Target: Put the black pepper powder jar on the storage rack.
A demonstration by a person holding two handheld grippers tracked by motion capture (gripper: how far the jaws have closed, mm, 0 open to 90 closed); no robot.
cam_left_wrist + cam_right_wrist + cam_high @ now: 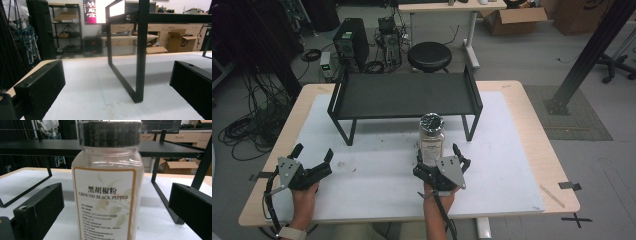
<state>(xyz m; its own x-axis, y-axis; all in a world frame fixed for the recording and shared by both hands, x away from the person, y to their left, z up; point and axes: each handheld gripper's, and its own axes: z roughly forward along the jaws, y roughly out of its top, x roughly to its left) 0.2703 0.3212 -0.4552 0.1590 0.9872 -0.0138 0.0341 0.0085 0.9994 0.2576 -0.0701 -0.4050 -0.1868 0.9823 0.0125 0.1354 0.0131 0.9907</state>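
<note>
A clear ground black pepper jar (432, 138) with a black lid stands upright on the white mat, just in front of the black metal shelf (404, 95). My right gripper (438, 156) is open around the jar's lower part; in the right gripper view the jar (108, 192) sits between the two jaws with gaps on both sides. My left gripper (314, 155) is open at the table's front left with nothing between its jaws. The left gripper view looks at the shelf's front left leg (140, 62).
A white mat (377, 165) covers most of the wooden table (534, 130). Beyond the table's far edge stand a black stool (429, 56) and a computer tower (351, 41), with cables on the floor. A dark metal post (587, 55) rises at right.
</note>
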